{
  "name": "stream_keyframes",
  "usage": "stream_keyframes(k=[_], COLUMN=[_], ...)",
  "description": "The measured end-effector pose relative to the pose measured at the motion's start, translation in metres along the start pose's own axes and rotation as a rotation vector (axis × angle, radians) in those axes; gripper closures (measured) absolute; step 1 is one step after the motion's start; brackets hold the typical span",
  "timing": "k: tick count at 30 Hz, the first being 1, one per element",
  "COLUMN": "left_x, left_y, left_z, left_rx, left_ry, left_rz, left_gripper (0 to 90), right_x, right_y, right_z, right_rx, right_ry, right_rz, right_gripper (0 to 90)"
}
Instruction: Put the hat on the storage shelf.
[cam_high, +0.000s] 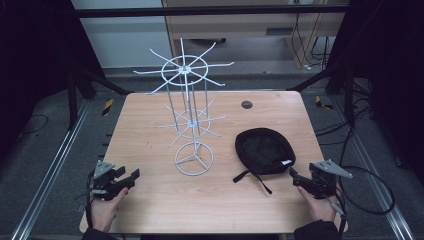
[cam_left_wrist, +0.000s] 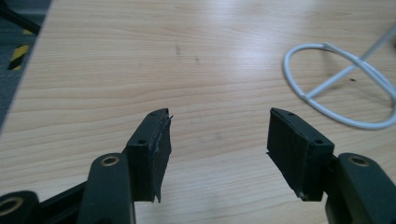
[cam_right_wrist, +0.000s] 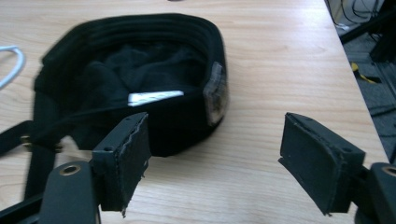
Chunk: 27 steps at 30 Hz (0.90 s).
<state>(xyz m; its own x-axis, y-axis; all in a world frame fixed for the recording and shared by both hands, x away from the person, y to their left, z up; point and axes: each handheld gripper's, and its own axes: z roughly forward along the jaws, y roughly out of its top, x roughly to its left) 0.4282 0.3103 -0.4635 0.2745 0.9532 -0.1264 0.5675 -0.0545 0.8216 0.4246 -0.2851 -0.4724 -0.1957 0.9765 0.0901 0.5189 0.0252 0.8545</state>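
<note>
Right tongs (cam_right_wrist: 212, 154) sit wide open, empty, just short of our black cap (cam_right_wrist: 130, 79), which lies upside down right of the wire rack (cam_high: 192, 117). Left tongs (cam_high: 131, 176) are also open, farther off.

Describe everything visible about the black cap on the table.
The black cap lies upside down on the wooden table, right of the white wire rack and apart from it. It looks like soft fabric, its hollow facing up with crumpled lining and a white label inside. A stitched brim curves round the far side. A black strap with a small metal buckle trails from it over the wood toward the person. The open right gripper sits just before its near edge, not touching it.
</note>
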Motion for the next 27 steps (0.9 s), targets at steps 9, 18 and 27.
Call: stream_keyframes(k=[9,18,27], left_x=[-0.028,-0.059,-0.109], left_y=[0.002,0.014,0.024], left_z=[-0.002,0.001,0.015], left_rx=[-0.013,-0.012,-0.015], left_ry=[-0.053,-0.110,-0.182], left_rz=[0.062,0.097,0.174], left_gripper=[39.2,37.7,38.5], right_x=[0.013,0.019,0.021], right_y=[0.006,0.011,0.024], right_z=[-0.004,-0.009,-0.020], right_rx=[-0.028,-0.051,-0.097], right_ry=[0.044,0.080,0.097], right_rz=[-0.045,-0.064,-0.059], right_gripper=[30.6,33.9,36.6])
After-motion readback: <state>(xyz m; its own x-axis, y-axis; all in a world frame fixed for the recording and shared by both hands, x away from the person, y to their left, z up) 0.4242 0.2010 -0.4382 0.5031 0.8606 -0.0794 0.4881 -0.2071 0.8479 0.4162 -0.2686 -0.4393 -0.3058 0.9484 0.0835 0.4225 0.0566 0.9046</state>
